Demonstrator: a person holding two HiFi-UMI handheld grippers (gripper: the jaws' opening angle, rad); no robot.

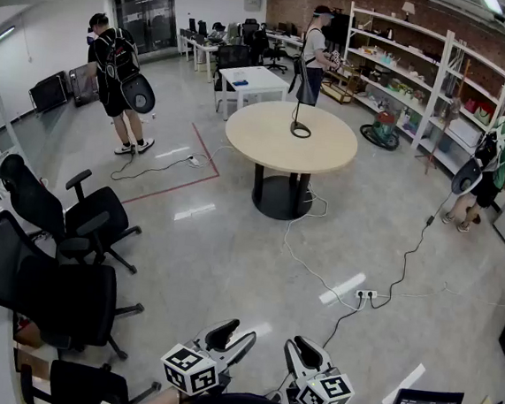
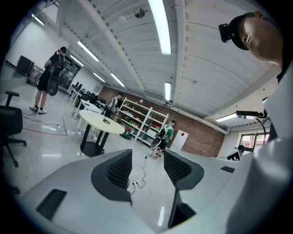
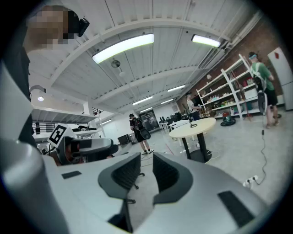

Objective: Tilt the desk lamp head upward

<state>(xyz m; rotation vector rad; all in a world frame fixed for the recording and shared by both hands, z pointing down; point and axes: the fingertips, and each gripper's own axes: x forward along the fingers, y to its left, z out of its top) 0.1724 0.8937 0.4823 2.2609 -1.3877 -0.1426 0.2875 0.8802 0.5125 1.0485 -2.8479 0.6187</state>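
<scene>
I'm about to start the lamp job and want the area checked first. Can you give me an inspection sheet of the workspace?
Surface: round table, light top, with the lamp on it.
Job's things: desk lamp stands on the table, far from both grippers, untouched.
Clutter: black office chairs on the floor at the left.
Grippers: left gripper open, empty; right gripper open, empty.
Cables: power strip and cords trail across the floor near the table.
Surroundings: people standing about, white shelves, brick wall behind.
</scene>
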